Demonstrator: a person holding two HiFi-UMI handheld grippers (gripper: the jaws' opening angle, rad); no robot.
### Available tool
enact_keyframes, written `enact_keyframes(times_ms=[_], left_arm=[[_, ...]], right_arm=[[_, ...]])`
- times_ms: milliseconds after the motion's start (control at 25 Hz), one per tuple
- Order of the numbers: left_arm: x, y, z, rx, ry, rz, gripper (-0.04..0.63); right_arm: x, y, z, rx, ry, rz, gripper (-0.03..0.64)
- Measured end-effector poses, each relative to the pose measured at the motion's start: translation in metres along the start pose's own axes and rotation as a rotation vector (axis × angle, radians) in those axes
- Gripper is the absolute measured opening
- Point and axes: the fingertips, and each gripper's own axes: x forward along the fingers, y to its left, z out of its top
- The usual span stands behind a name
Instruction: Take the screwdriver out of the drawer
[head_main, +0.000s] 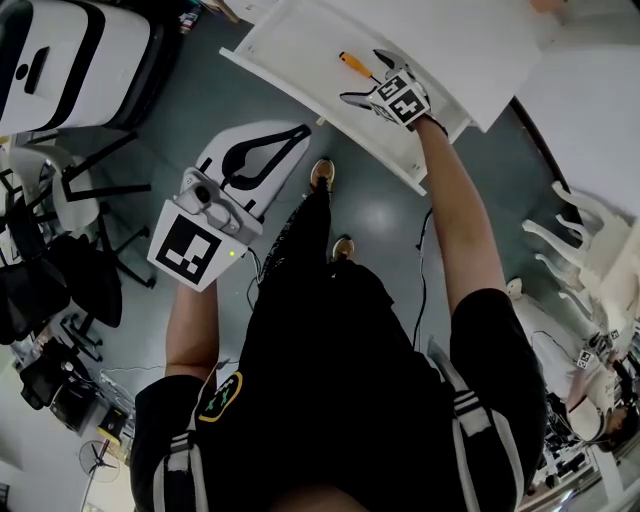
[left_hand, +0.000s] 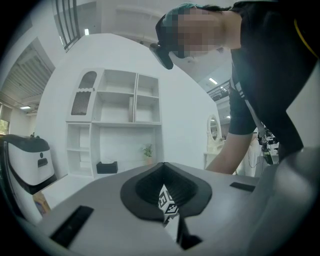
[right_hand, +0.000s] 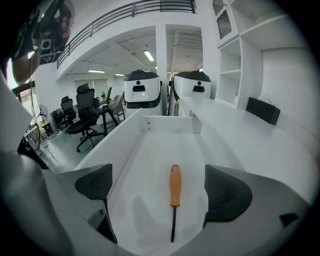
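Observation:
The white drawer (head_main: 300, 75) stands pulled out at the top of the head view. An orange-handled screwdriver (head_main: 352, 63) lies flat on its floor. My right gripper (head_main: 361, 76) reaches into the drawer, open, one finger on each side of the tool. In the right gripper view the screwdriver (right_hand: 174, 187) lies between the dark pads (right_hand: 227, 192) with its black shaft pointing toward the camera; nothing touches it. My left gripper (head_main: 298, 133) hangs over the floor below the drawer, jaws shut on nothing, and its pads (left_hand: 150, 187) meet in its own view.
White desk top (right_hand: 250, 135) runs along the drawer's right with a black box (right_hand: 262, 110) on it. Two white machines (right_hand: 142, 90) and office chairs (right_hand: 87, 112) stand beyond. Black chairs (head_main: 60, 270) sit left, a white chair (head_main: 590, 240) right.

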Motion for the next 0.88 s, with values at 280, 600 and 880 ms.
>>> enact_keyframes(times_ms=[280,600,880], left_arm=[[-0.001,0.006,-0.012,-0.019,0.020,0.006,0.017],[-0.002,0.011,-0.028,-0.043,0.037,0.015,0.017],[-0.005,0.019,-0.038,-0.061,0.054,0.029,0.017]], right_arm=[[0.037,-0.017,-0.026,0.009,0.103,0.029,0.583],[0.060,-0.033,-0.057,0.072,0.184,0.027,0.581],[0.070,-0.036,-0.071,0.087,0.201,0.001,0.552]])
